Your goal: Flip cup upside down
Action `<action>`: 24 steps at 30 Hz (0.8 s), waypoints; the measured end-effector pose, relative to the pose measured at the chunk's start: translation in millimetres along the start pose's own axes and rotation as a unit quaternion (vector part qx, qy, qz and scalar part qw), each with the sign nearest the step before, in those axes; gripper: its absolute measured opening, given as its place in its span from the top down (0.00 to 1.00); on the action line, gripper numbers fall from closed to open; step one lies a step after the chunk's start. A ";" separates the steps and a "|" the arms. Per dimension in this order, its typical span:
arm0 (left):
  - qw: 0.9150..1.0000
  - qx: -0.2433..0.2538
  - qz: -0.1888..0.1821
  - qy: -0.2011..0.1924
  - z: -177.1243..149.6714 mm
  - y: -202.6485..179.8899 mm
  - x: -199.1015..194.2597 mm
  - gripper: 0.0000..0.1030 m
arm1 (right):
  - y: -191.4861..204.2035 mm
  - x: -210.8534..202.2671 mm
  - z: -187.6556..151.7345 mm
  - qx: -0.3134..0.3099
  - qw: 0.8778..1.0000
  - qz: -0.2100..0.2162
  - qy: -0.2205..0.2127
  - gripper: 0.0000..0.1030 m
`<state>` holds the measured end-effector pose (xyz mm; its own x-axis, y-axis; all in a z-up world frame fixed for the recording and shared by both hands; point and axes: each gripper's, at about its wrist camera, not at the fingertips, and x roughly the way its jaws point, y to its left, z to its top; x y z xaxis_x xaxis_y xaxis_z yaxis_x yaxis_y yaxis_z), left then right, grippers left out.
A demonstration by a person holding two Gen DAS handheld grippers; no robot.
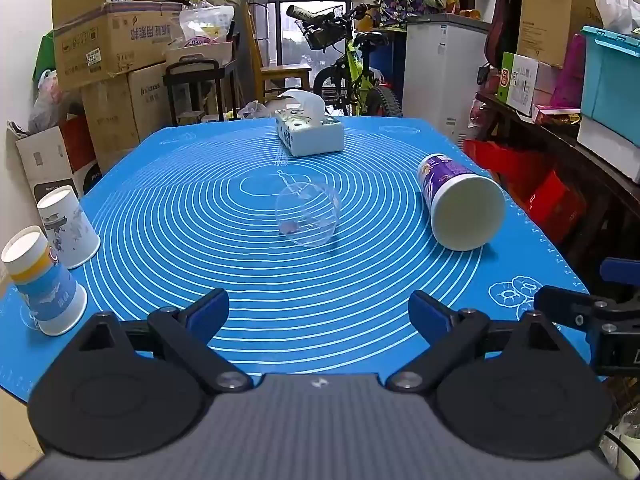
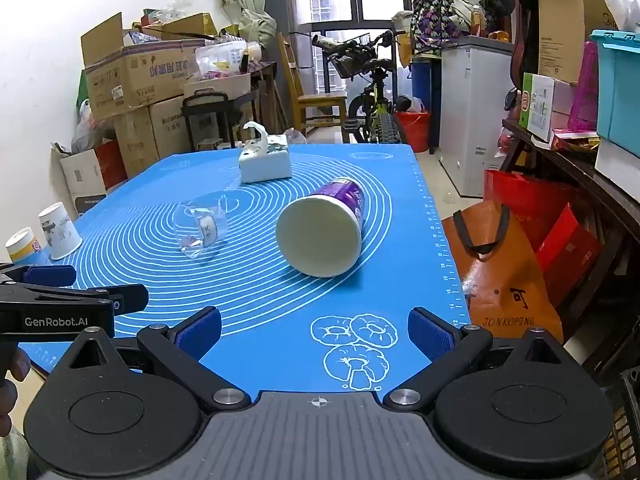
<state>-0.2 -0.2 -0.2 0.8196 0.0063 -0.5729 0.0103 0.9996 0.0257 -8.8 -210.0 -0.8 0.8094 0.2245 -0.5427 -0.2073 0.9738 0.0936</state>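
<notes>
A white paper cup with a purple print (image 1: 460, 200) lies on its side on the blue mat (image 1: 200, 220), mouth toward me; it also shows in the right wrist view (image 2: 324, 232). A clear plastic cup (image 1: 307, 216) lies on its side at the mat's middle, also in the right wrist view (image 2: 200, 230). Two paper cups stand upside down at the left edge (image 1: 68, 226), (image 1: 44, 280). My left gripper (image 1: 319, 316) is open and empty near the front edge. My right gripper (image 2: 316, 334) is open and empty at the front right.
A white tissue box (image 1: 310, 130) sits at the mat's far end. Cardboard boxes (image 1: 116, 44) stack at the left, a bicycle (image 1: 352, 68) and a white cabinet (image 1: 444, 72) stand behind. An orange bag (image 2: 500, 272) sits on the floor at the right.
</notes>
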 end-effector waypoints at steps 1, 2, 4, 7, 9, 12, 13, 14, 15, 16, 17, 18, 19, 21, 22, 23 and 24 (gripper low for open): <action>1.000 0.000 0.000 0.001 0.0 0.1 0.0 0.07 | 0.0 0.4 -0.1 0.000 1.000 0.000 0.001 0.04; 1.000 0.000 0.000 0.001 0.0 0.1 -0.1 0.07 | -0.1 0.6 -0.1 0.001 1.000 0.001 0.001 0.04; 1.000 -0.003 0.000 0.002 -0.1 0.4 -0.9 0.07 | 0.1 0.6 -0.6 0.001 1.000 0.002 0.001 0.04; 1.000 -0.001 0.000 0.003 -0.1 0.2 -0.8 0.07 | -0.1 1.4 -0.5 0.001 1.000 0.002 0.004 0.04; 1.000 0.000 -0.001 0.003 -0.3 0.0 -1.2 0.07 | 0.0 1.8 -0.6 0.001 1.000 0.002 0.005 0.04; 1.000 0.002 -0.001 0.001 0.6 1.7 -1.5 0.07 | 0.1 2.1 -0.6 0.000 1.000 0.001 0.007 0.04; 1.000 0.002 -0.002 0.001 0.2 2.2 -1.8 0.07 | 0.1 2.2 -0.5 0.001 1.000 0.000 0.007 0.04; 1.000 0.002 -0.002 0.000 -0.8 3.3 -2.2 0.07 | 0.2 2.1 -0.6 0.000 1.000 0.000 0.008 0.04; 1.000 0.003 -0.003 0.000 -0.6 3.4 -2.6 0.07 | 0.2 1.8 -0.6 0.001 1.000 0.000 0.008 0.04; 1.000 0.003 -0.004 0.000 1.0 6.3 -3.1 0.07 | 0.3 2.2 -0.4 0.000 1.000 0.000 0.008 0.04; 1.000 0.007 -0.001 0.000 1.4 3.4 -0.6 0.07 | 0.3 2.2 -0.4 0.000 1.000 0.000 0.009 0.04; 1.000 0.009 0.000 0.000 1.5 1.7 0.6 0.07 | 0.3 2.0 -0.5 0.000 1.000 0.000 0.009 0.04; 1.000 0.009 0.000 0.001 1.6 1.8 0.6 0.07 | 0.3 1.9 -0.5 0.000 1.000 0.000 0.009 0.04; 1.000 0.012 0.001 0.001 1.6 0.3 0.5 0.07 | 0.4 2.1 -0.4 0.000 1.000 0.000 0.010 0.04; 1.000 0.012 0.001 0.001 1.7 0.2 0.4 0.07 | 0.4 2.1 -0.4 0.000 1.000 0.000 0.010 0.04; 1.000 0.011 0.001 0.001 1.7 0.3 0.5 0.07 | 0.3 2.3 -0.4 0.000 1.000 0.000 0.010 0.04; 1.000 0.011 0.001 0.000 1.6 0.4 0.6 0.07 | 0.3 2.4 -0.4 0.000 1.000 0.000 0.010 0.04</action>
<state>1.2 0.1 0.8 0.8191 0.0080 -0.5736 0.0219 0.9987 0.0452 -7.2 -209.2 -2.4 0.7980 0.2246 -0.5592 -0.2078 0.9736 0.0945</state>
